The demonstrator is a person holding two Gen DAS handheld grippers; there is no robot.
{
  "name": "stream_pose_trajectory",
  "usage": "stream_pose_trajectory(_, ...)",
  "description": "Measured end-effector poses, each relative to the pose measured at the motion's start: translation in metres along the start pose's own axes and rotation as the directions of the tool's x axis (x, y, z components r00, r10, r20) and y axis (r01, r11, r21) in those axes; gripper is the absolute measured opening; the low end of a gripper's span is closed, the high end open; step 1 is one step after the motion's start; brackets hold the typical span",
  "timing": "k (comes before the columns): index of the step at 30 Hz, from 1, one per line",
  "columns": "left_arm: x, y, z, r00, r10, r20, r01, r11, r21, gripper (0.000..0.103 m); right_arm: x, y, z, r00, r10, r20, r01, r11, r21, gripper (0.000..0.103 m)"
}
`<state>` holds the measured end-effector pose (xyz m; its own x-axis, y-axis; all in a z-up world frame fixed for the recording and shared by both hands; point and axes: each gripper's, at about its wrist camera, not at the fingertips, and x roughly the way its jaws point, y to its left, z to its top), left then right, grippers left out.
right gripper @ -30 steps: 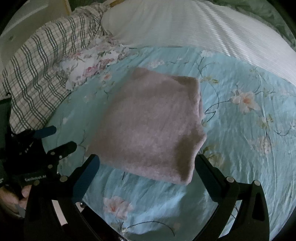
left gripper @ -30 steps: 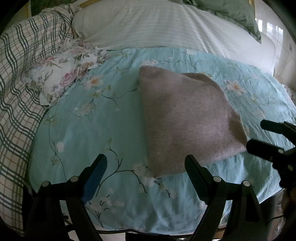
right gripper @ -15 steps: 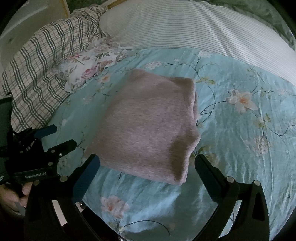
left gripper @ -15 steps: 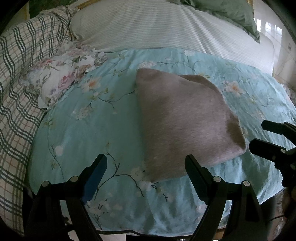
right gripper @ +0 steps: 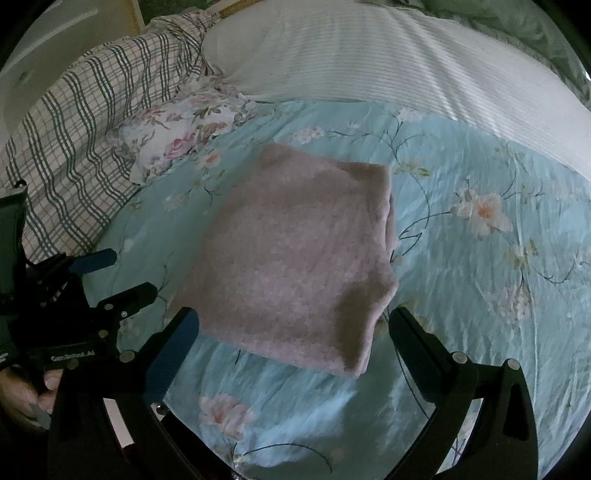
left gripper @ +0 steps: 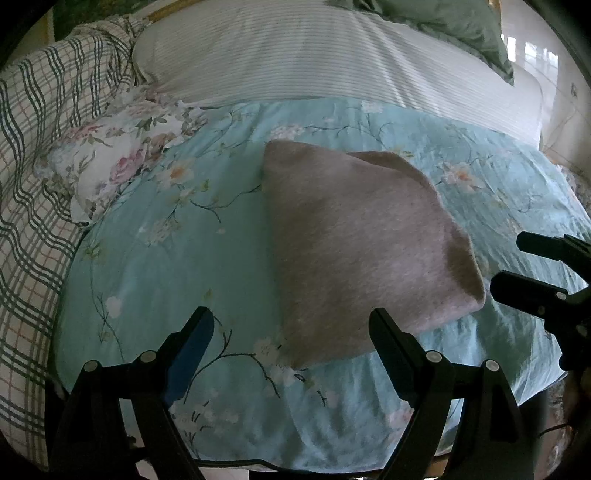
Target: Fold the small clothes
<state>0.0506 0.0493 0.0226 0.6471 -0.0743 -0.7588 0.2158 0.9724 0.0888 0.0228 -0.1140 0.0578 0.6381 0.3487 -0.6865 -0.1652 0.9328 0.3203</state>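
Note:
A pinkish-grey knit garment point(left gripper: 354, 243) lies folded into a rough square on the light blue floral bedcover point(left gripper: 177, 266); it also shows in the right wrist view point(right gripper: 295, 258). My left gripper point(left gripper: 291, 328) is open and empty, hovering just short of the garment's near corner. My right gripper point(right gripper: 295, 325) is open and empty, hovering over the garment's near edge. The right gripper point(left gripper: 517, 262) shows at the right edge of the left wrist view, and the left gripper point(right gripper: 118, 273) at the left of the right wrist view.
A crumpled white floral cloth point(left gripper: 118, 162) lies to the garment's far left. A plaid blanket point(left gripper: 33, 177) lies along the left side. A white striped pillow point(left gripper: 314, 55) and a green pillow point(left gripper: 450, 26) lie behind. The bed's front edge point(left gripper: 236, 461) is close below my grippers.
Both grippers drifted slightly, staying open and empty. The folded garment has not moved on the bedcover.

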Motion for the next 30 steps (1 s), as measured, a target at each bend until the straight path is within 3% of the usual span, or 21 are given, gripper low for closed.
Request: stream_pose_trajectory(30,0.007,-0.006,0.009,1.0,0.003,-0.001,-0.003,1.0,0.006,0.086,0.01,-0.01,0.008,1.0,0.001,-0.01,-0.001,1.0,0.006,0.102)
